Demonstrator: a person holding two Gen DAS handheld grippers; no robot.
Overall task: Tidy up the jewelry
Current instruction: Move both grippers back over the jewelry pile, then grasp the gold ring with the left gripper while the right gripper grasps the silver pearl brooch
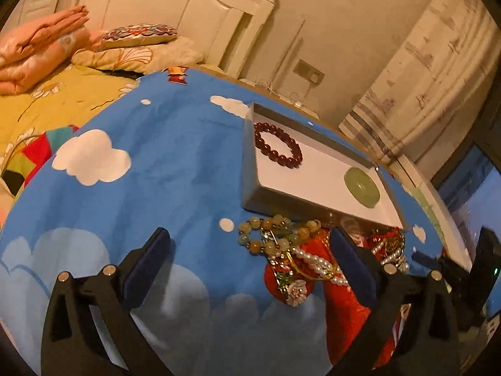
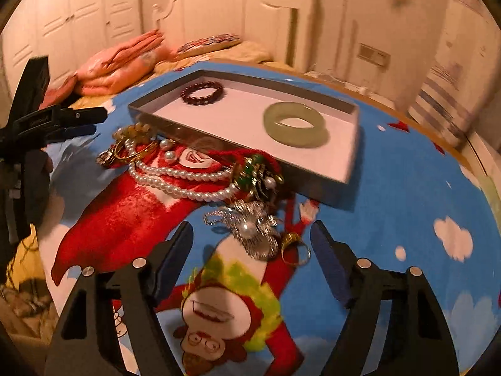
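Note:
A shallow grey tray (image 1: 249, 159) (image 2: 352, 159) with a white floor lies on the blue cartoon cloth. In it are a dark red bead bracelet (image 1: 278, 144) (image 2: 202, 92) and a pale green jade bangle (image 1: 361, 186) (image 2: 297, 138). In front of the tray is a tangled pile: a pearl necklace (image 1: 316, 263) (image 2: 175, 175), a yellow-green bead bracelet (image 1: 275, 232), a silver brooch (image 2: 250, 225) and a gold ring (image 2: 294, 250). My left gripper (image 1: 249, 235) is open, and the pile lies by its right finger. My right gripper (image 2: 252, 225) is open over the brooch and ring, its pads apart from them.
The cloth (image 1: 156, 156) covers a round table whose edge curves behind the tray. A bed with folded pink bedding (image 1: 40, 53) (image 2: 119, 62) and a patterned cushion (image 1: 137, 34) lies beyond. My left gripper (image 2: 94, 122) shows at the left edge of the right wrist view.

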